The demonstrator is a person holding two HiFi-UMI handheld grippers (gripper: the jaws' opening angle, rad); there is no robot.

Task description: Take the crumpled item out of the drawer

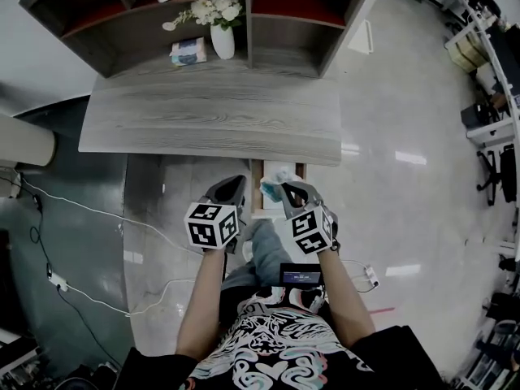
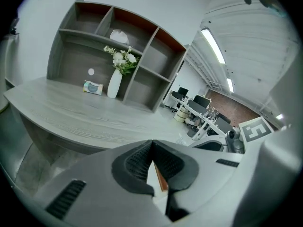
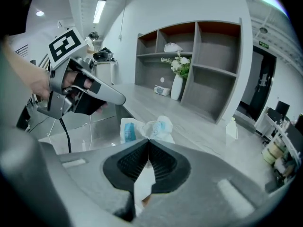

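**Inspector:** Grip status?

**Assessor:** The right gripper has its fingers pinching the crumpled item, which is held over the open drawer under the desk. The left gripper has its fingers pressed together with nothing between them.

**Inspector:** Recommendation?

**Assessor:** Maintain a firm pinch. Lift straight up, clear of the drawer's rim, so the loose folds don't snag. Hold the left gripper aside.

**Inspector:** Markings?

**Assessor:** There is blue print on the crumpled item, too creased to read. No other writing is legible.
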